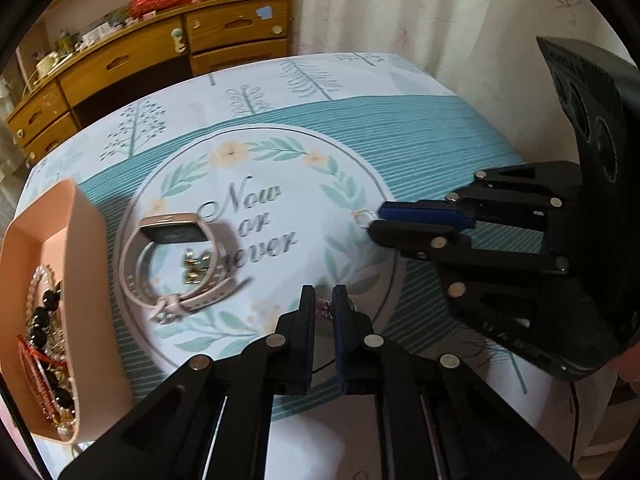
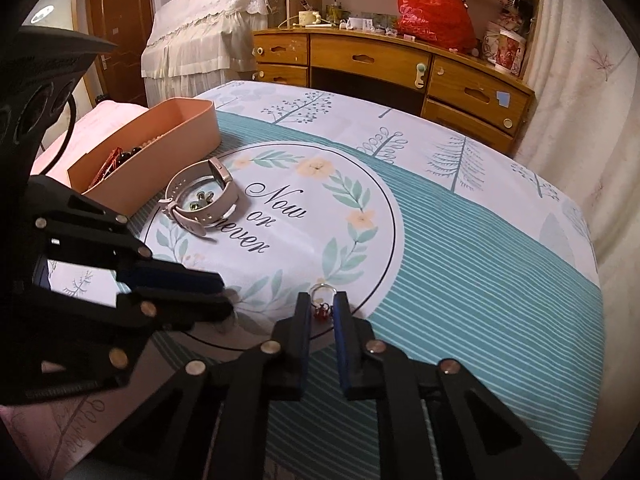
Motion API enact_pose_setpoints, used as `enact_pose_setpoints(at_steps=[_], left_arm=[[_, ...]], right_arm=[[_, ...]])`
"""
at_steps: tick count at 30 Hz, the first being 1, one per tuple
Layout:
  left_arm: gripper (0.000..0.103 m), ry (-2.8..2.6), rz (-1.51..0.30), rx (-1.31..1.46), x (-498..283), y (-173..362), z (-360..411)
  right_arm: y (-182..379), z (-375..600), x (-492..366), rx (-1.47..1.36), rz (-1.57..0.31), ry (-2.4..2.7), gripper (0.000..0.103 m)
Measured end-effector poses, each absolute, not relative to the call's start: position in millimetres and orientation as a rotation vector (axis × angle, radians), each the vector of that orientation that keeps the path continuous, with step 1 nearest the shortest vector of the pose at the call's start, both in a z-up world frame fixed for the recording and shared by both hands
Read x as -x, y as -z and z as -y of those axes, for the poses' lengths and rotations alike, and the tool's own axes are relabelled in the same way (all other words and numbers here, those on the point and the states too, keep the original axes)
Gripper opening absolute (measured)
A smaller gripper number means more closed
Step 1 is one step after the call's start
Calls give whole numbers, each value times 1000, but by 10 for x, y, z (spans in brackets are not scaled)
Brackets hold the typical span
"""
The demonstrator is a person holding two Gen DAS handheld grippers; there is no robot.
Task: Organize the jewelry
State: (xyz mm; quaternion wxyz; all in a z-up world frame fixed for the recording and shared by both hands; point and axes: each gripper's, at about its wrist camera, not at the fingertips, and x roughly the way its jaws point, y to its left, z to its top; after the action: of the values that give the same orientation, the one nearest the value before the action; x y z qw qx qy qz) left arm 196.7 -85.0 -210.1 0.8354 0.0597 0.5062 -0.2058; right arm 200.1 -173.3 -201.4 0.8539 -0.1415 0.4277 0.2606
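My left gripper (image 1: 324,294) is shut on a small pink-stoned piece (image 1: 322,307) low on the tablecloth's round print. Its dark fingers also reach in from the left of the right wrist view, where the left gripper (image 2: 226,294) hides that piece. My right gripper (image 2: 322,300) is shut on a silver ring with a red stone (image 2: 322,291). From the left wrist view the right gripper (image 1: 376,220) shows the ring's loop (image 1: 365,216) poking out at its tips. A pale pink watch (image 1: 176,256) (image 2: 200,196) lies buckled, with small green-and-gold pieces (image 1: 196,268) inside its strap.
A pink oblong box (image 1: 80,240) (image 2: 176,128) at the table's left holds bead bracelets (image 1: 44,320). The tablecloth (image 2: 480,280) covers the table to its far and right edges. A wooden dresser (image 2: 400,64) with a red bag (image 2: 432,12) stands behind; a curtain hangs at the right.
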Motion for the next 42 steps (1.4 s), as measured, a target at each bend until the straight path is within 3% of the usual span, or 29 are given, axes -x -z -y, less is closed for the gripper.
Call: enact_pose_setpoints(at_steps=[15,21,26,30,32,42], left_arm=[[6,397,-1025,-9,-1932,1634,322],[8,486,-1052,-10,-1908,1705,294],[30,525,-1052,-79,-1870,1847,514],[33,532,-1053,-115,-1841,1979,693],[45,514,-1047,-131,-1834,2028,746],[42,518,-1001,-190,-1799,2155,835]], right_arm=[[1831,1448,-1942,290,-924,-499,8],[1714,1376,-1919,228,-924,-466,8],[1633,1580,-1949,112,-923,-417,8],[1596,1790,-1981,81,-927,-373,8],[1597,1880,-1992,83,-929,-353,8],[1655,2118,-1981,80,-941,-336,8]])
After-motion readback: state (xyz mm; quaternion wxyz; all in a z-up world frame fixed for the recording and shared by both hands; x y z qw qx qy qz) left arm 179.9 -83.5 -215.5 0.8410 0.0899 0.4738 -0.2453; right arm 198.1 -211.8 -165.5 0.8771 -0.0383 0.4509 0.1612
